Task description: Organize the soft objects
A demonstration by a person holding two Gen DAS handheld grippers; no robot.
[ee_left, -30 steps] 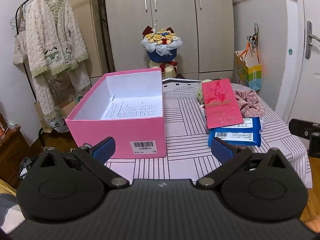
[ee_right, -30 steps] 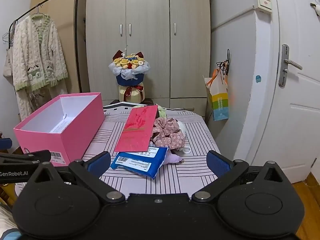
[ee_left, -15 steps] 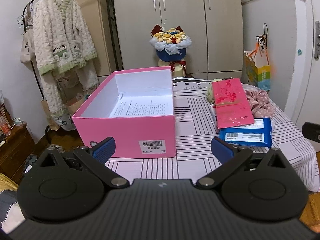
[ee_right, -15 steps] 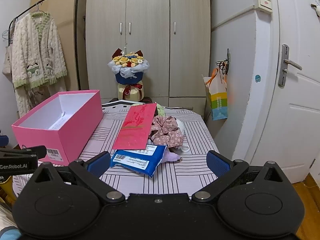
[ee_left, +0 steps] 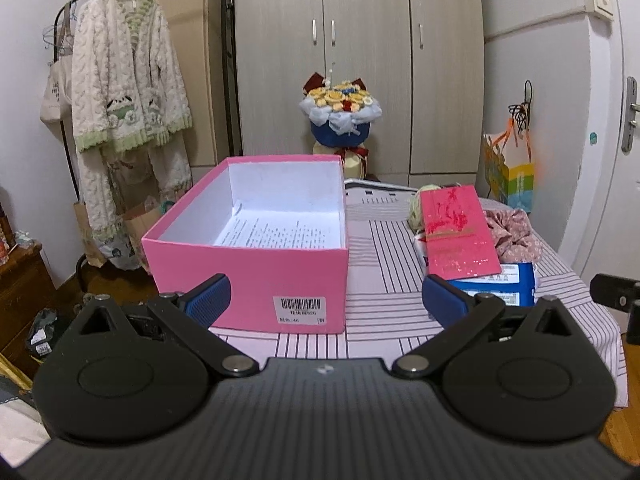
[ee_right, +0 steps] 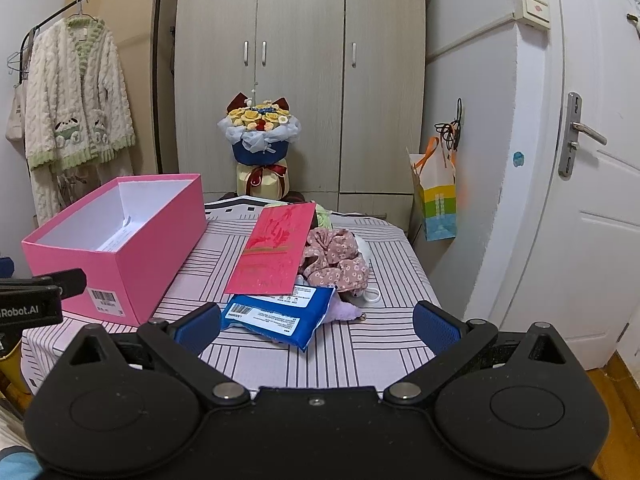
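An open pink box (ee_left: pixel 256 280) (ee_right: pixel 152 248) with a printed sheet inside stands on the left of a striped table. To its right lies a pile: a red envelope (ee_left: pixel 458 232) (ee_right: pixel 276 252), a blue packet (ee_left: pixel 500 288) (ee_right: pixel 280 314), a floral pink scrunchie (ee_left: pixel 514 232) (ee_right: pixel 338 260), a lilac soft item (ee_right: pixel 346 312), something white (ee_right: pixel 370 294) and a greenish soft thing (ee_left: pixel 416 214). My left gripper (ee_left: pixel 326 304) is open in front of the box. My right gripper (ee_right: pixel 316 326) is open, short of the blue packet. Both hold nothing.
The striped tablecloth (ee_left: pixel 384 248) (ee_right: pixel 384 344) covers the table, whose front and right edges drop off. A flower bouquet (ee_left: pixel 340 116) stands behind, before wardrobes (ee_right: pixel 304 72). A clothes rack with a knitted cardigan (ee_left: pixel 128 80) is left; a gift bag (ee_right: pixel 436 196) and door (ee_right: pixel 592 200) right.
The left gripper view has drifted left and risen slightly, so the box sits more central. The right gripper edged a little closer to the pile. Both stayed open.
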